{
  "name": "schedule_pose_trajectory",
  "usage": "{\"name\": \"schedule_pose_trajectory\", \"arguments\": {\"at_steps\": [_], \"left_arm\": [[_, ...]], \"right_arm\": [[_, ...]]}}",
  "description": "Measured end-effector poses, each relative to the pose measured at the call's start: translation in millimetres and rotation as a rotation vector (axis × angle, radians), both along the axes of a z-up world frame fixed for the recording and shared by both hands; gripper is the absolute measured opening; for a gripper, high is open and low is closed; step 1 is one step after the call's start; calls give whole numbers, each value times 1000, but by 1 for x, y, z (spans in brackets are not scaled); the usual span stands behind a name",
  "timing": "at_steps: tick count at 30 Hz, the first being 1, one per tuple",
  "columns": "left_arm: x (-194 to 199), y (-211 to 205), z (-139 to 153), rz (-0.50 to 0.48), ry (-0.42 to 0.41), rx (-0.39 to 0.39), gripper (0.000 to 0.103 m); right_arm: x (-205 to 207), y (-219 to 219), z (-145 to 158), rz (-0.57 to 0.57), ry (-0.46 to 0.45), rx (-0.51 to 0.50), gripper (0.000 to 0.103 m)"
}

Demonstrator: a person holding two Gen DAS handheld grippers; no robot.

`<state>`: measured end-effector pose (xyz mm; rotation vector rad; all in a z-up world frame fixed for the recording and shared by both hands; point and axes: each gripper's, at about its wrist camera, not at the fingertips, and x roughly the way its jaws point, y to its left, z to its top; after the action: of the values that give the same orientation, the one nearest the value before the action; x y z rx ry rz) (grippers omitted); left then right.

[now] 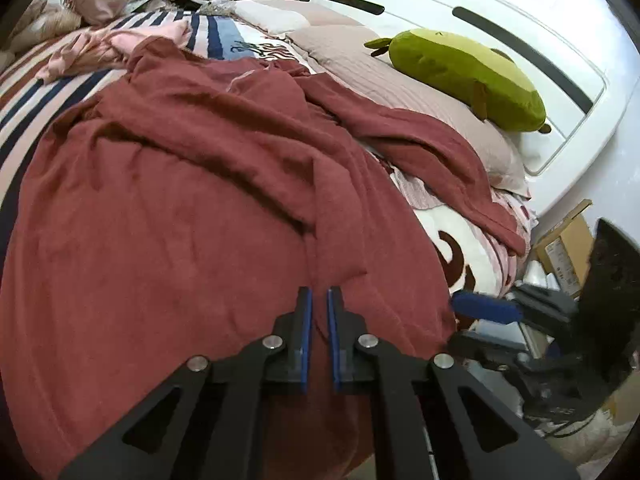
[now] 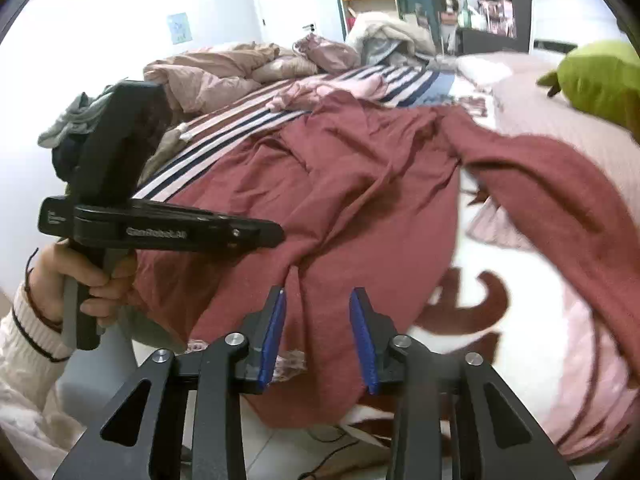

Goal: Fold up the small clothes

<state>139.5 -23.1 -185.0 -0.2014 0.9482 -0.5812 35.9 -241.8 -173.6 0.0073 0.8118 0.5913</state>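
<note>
Left gripper [image 1: 319, 294] pinched shut on near hem of rumpled maroon cotton garment [image 1: 192, 184]; right gripper [image 2: 318, 300] part open, straddling same hem, empty. Garment runs away up bed.

One marking can be read. In the right wrist view, to the left of the right gripper [image 2: 318, 336] and higher up, the left gripper [image 2: 256, 234] shows its side. Pale raised letters on its black body [image 2: 156, 233] read roughly "GenRobot.AI", though they are blurred and some letters are unsure. A small pale label [image 2: 51, 218] at the rear end of that body carries two short lines too small to read. In the left wrist view, a cardboard box [image 1: 568, 248] to the right of the left gripper bears a white sticker with print too small to read.
</note>
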Motion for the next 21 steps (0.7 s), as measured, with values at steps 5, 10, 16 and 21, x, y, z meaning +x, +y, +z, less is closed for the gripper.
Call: {"name": "schedule_pose_trajectory", "arguments": {"at_steps": [5, 10, 16, 21], "left_arm": [[-1, 8, -6, 13, 7, -3, 5], [-2, 9, -7, 12, 4, -12, 5], [-3, 9, 2, -5, -14, -33, 25], [-1, 5, 10, -12, -27, -33, 30]], "right_arm": [[6, 21, -13, 28, 61, -8, 24], [1, 35, -16, 44, 31, -37, 1], [-5, 12, 1, -36, -33, -46, 0], [-3, -23, 10, -118, -49, -43, 0]]}}
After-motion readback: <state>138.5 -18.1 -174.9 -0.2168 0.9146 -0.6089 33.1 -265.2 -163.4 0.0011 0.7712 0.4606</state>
